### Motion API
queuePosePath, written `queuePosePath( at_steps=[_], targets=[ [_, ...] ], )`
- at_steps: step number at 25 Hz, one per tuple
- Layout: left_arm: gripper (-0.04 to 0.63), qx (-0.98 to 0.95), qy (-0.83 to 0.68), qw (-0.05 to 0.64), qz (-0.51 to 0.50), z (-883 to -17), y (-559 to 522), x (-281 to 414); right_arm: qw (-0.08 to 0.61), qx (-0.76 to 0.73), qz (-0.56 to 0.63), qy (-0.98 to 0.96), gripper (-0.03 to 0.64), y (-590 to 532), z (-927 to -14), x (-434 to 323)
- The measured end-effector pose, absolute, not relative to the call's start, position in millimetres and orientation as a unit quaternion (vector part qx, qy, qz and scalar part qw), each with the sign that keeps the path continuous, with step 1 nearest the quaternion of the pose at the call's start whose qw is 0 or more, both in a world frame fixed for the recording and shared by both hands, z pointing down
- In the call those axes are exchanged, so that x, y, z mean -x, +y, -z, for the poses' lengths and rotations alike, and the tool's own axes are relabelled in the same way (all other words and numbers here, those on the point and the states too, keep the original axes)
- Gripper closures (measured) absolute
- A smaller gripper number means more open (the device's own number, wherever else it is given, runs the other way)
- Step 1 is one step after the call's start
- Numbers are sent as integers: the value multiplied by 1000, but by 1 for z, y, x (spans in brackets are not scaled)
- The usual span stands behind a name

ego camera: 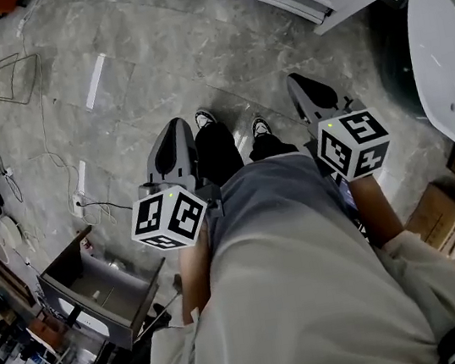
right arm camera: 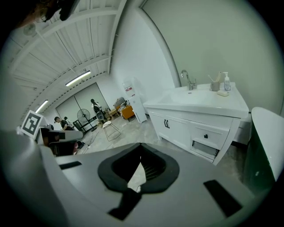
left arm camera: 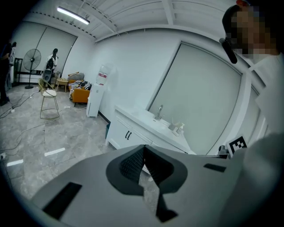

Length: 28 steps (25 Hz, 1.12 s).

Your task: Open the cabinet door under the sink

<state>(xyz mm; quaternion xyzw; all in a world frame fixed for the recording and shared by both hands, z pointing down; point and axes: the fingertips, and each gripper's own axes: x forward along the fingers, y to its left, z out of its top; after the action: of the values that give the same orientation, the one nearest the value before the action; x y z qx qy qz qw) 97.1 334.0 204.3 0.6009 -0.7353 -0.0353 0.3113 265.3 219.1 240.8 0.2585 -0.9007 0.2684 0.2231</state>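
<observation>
Grey marble floor (ego camera: 150, 69) fills most of the head view, with the person's shoes in the middle of it and both tools held in close to the body

The white sink cabinet (right arm camera: 177, 128) stands against the wall, well apart from both tools, ahead of them across open floor. In the head view it only shows as a white block along the top edge. The counter (right arm camera: 199, 99) on top has the basin set into it. The cabinet door (right arm camera: 175, 131) is under the sink, on the left part of the front as the right gripper view sees it, and it's closed flat, with a pair of dark handles (right arm camera: 166, 124) side by side. To the right of it the lower drawer (right arm camera: 205, 148) sits a bit ajar

Left hand-held gripper (left arm camera: 142, 148): jaws brought together at the tips, nothing between them, just a sliver of floor showing through the gap lower down. It touches nothing, and the cabinet sits past its tip, a little left of centre in its own view

Right hand-held gripper (right arm camera: 141, 146): same deal, tips closed on each other, empty, not touching anything, with the cabinet off to the right beyond it

Small stuff on the counter: a faucet (right arm camera: 188, 80) behind the basin and a soap bottle (right arm camera: 226, 82) near the right end
</observation>
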Motion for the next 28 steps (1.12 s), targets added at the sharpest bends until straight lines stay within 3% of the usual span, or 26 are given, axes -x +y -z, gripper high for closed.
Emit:
queuePosePath(
  at_steps=[14,28],
  targets=[
    [595,-658,-689,299,47,-196,244,-14,285,-229,-202,-909,607,206,-253,-159],
    [595,-711,-624,323,22,-190,151,110,306,-306,-243,-868,609,137,-254,-34]
  ],
)
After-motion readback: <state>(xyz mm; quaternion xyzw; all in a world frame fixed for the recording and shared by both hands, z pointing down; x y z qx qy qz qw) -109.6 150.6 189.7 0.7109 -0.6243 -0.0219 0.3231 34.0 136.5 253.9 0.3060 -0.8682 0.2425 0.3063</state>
